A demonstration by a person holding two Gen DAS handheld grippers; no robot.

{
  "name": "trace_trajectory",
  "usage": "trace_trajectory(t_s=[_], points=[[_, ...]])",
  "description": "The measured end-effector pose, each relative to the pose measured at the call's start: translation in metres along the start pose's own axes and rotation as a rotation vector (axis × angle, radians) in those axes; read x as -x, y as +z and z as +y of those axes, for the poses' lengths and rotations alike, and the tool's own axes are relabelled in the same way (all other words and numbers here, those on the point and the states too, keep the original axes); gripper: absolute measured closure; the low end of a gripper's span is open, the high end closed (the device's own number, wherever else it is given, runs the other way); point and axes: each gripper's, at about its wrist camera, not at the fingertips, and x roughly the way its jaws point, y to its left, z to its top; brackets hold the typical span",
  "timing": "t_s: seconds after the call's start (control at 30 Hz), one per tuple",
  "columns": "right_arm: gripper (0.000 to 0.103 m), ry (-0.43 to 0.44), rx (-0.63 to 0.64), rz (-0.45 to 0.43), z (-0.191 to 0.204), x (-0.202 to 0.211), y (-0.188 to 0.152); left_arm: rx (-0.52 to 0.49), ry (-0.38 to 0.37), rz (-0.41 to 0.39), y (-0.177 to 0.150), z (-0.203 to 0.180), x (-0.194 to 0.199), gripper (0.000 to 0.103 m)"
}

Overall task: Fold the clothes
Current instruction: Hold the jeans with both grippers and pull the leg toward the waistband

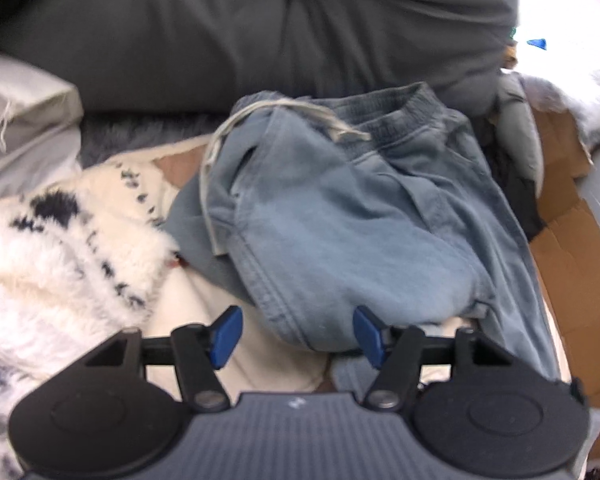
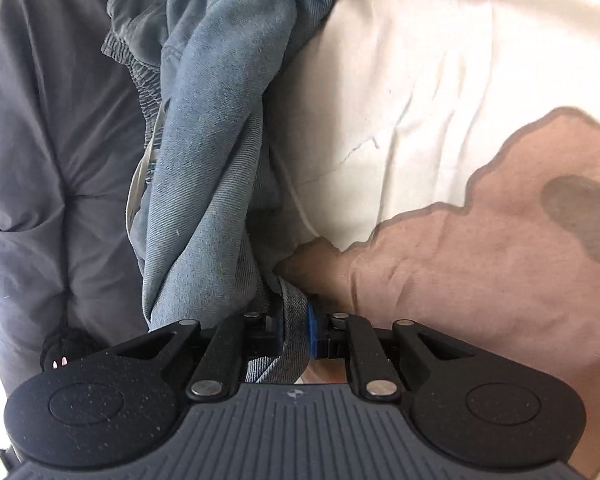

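Light blue denim shorts point(image 1: 340, 216) with an elastic waistband and a cream drawstring point(image 1: 236, 128) lie bunched on the cream bedcover point(image 1: 260, 360). My left gripper point(image 1: 298, 336) hovers at their near edge with its jaws open. A fold of denim sits between the blue pads point(image 1: 226, 334) without being pinched. In the right wrist view, my right gripper point(image 2: 294, 330) is shut on a denim edge. The rest of the shorts point(image 2: 204, 160) hangs twisted up and away from it.
A grey quilted duvet point(image 1: 260, 28) rises behind the shorts and fills the left side point(image 2: 52, 160). A fluffy white and black blanket point(image 1: 60, 248) lies to the left. Brown cardboard point(image 1: 572, 248) lies at the right. The cream sheet has a tan patch point(image 2: 480, 260).
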Motion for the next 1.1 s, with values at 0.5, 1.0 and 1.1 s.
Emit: trace_trajectory(t_s=[0.5, 1.0, 1.1], points=[[0.093, -0.086, 0.056, -0.101, -0.05, 0.085, -0.012, 0.139, -0.119, 0.004, 0.019, 0.013, -0.013, 0.086], [0.094, -0.172, 0.114, -0.203, -0.046, 0.163, -0.029, 0.126, -0.111, -0.067, 0.046, -0.002, -0.003, 0.087], [0.094, -0.193, 0.122, -0.23, -0.045, 0.179, -0.033, 0.129, -0.107, -0.074, 0.047, -0.002, -0.002, 0.088]])
